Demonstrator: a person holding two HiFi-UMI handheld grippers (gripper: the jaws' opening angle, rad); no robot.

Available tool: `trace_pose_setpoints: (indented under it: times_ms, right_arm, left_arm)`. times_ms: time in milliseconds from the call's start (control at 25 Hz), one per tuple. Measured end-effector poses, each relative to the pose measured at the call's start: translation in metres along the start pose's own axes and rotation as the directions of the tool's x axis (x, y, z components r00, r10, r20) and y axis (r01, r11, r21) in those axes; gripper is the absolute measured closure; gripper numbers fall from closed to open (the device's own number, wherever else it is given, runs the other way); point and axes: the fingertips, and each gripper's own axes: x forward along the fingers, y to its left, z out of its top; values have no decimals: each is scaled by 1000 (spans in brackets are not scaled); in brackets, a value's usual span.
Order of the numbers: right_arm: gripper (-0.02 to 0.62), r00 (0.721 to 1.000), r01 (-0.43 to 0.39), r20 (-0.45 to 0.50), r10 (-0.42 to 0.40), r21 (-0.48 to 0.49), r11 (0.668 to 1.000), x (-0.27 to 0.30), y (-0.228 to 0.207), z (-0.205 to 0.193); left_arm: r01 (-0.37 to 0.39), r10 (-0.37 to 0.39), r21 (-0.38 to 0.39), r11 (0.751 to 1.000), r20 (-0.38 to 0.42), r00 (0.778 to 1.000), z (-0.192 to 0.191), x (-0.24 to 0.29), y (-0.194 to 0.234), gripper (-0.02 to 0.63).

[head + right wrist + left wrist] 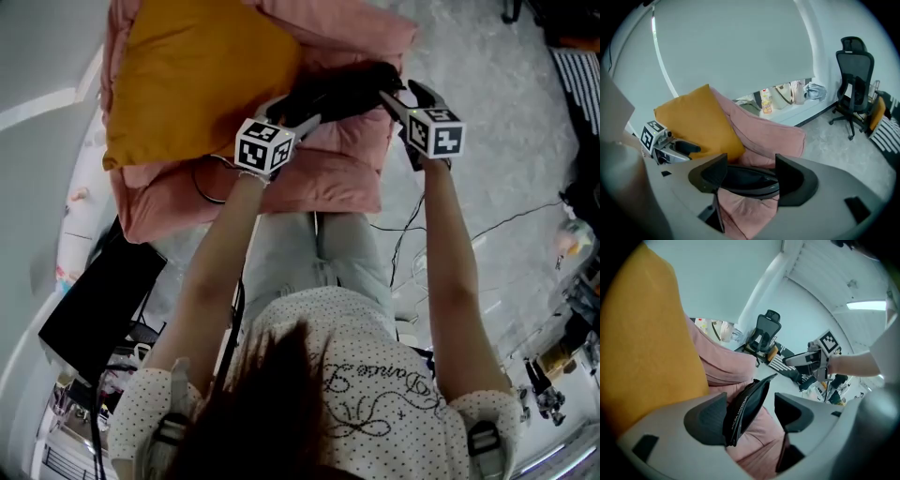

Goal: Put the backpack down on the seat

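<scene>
Both grippers are out in front of me over the pink seat (328, 178), w/ the black backpack (342, 89) strung between them, one end per side, I'd guess so it stays flat and level going down instead of folding up. It's low over the seat pad, just in front of the orange cushion (197, 75) propped on the backrest; can't tell if it's touching the pad yet. Left gripper (751, 401): fingers spread, the bag's thin edge (745, 411) stands in the gap and leans on the left pad (710, 416), clear daylight btw it and the other pad, so it's resting there, not pinched. Right gripper (750, 164): fingers equally wide apart, and the bag's rim (745, 180) runs across from pad to pad w/ no squeeze I can see. That reads to me like the set-down is close to done, approx at the let-go stage. The bag itself looks slim and floppy, dark smooth fabric, a line of pale lettering along one edge that's too small to read, sagging a bit in the middle.
</scene>
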Motion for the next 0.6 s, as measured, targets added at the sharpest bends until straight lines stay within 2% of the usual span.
trace_pose_setpoints:
  times_ms: [160, 240, 320, 360, 440, 480, 600]
  right_arm:
    - [306, 996, -1, 85, -2, 31, 1000, -22, 8, 23]
    - [368, 995, -15, 104, 11, 41, 999, -35, 15, 28]
    - [474, 992, -37, 119, 31, 50, 998, -47, 21, 32]
    - [515, 991, -42, 127, 35, 51, 998, -52, 23, 34]
    - [570, 989, -37, 142, 30, 43, 998, -63, 28, 39]
    - [583, 988, -31, 151, 25, 37, 999, -68, 31, 41]
    - [583, 982, -16, 187, 12, 19, 1000, -88, 40, 50]
  left_arm:
    - [-8, 9, -15, 1000, 69, 998, 24, -17, -1, 304]
    - [-2, 6, -42, 999, 89, 996, 33, -28, -5, 318]
    - [10, -3, -73, 997, 104, 995, 41, -36, -7, 371]
    - [13, -4, -82, 997, 110, 994, 45, -41, -8, 423]
    - [17, -6, -84, 996, 124, 992, 53, -51, -9, 557]
    - [22, -11, -77, 997, 137, 991, 58, -56, -12, 597]
    - [39, -31, -37, 999, 192, 981, 77, -72, -22, 601]
